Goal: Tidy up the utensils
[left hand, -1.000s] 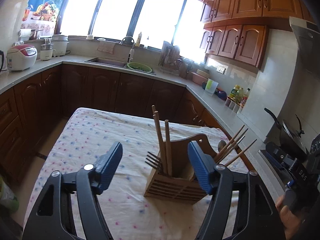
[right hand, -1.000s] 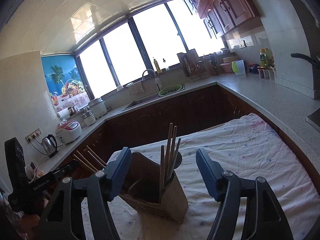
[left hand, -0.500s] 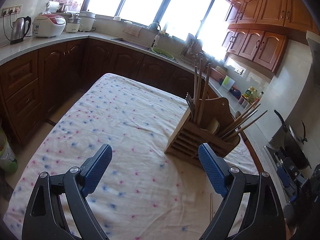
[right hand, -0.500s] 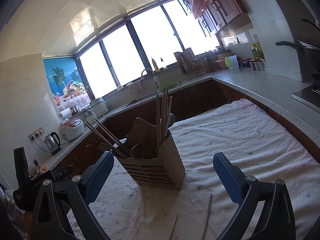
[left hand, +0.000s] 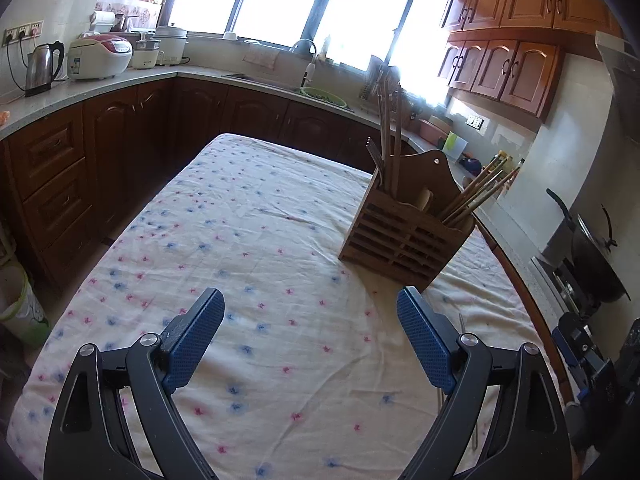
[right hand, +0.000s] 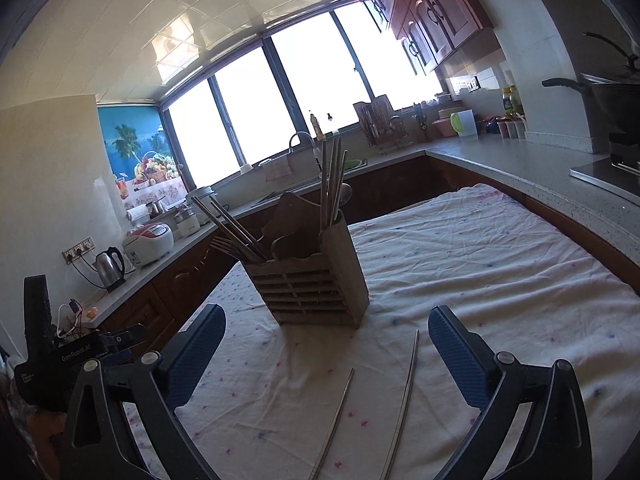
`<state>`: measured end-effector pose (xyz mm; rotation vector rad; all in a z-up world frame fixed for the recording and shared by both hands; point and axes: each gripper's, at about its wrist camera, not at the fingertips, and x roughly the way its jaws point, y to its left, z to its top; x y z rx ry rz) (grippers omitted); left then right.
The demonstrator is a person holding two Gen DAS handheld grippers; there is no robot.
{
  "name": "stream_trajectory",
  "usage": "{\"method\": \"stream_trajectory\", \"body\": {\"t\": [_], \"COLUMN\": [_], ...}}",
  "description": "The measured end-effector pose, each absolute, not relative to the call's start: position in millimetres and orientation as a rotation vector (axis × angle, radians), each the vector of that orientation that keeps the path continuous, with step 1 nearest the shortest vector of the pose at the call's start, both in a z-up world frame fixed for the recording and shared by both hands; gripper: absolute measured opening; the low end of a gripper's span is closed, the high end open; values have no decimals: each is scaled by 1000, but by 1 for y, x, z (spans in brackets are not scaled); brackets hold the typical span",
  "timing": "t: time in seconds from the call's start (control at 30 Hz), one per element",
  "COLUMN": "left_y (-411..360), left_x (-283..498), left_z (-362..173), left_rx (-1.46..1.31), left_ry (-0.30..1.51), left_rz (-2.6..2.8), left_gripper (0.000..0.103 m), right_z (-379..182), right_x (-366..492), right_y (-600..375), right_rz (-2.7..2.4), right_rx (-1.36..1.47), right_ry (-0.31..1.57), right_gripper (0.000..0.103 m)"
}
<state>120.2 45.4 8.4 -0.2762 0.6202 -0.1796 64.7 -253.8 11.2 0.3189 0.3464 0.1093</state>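
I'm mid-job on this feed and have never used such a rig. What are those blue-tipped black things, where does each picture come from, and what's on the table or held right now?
They are two hand-held grippers, one in each of a person's hands, each with a camera looking forward along its fingers. One picture is from the left gripper, the other from the right gripper. Both stand open and hold nothing. On the flowered tablecloth stands a wooden utensil holder with chopsticks, a fork and a spoon in its compartments. Two loose metal chopsticks lie on the cloth before the right gripper, not yet put away.
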Motion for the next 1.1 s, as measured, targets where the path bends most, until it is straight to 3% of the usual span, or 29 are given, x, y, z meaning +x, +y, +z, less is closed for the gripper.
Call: {"method": "stream_trajectory", "body": {"t": [0.17, 0.3, 0.57, 1.1], "left_y": [41, 39, 26, 12], "left_x": [99, 76, 47, 34], "left_z": [14, 22, 11, -17], "left_rx": [-231, -198, -131, -72], "left_ry": [573, 486, 411, 437], "left_rz": [-167, -139, -94, -76], "left_gripper": [91, 103, 103, 103], "right_z": [13, 27, 29, 1], "right_x": [48, 24, -20, -26], "right_y": [-255, -253, -233, -237], "right_rz": [105, 104, 73, 48], "right_rx": [315, 280, 70, 53], "right_ry": [316, 235, 116, 171], "right_gripper": [102, 103, 103, 103]}}
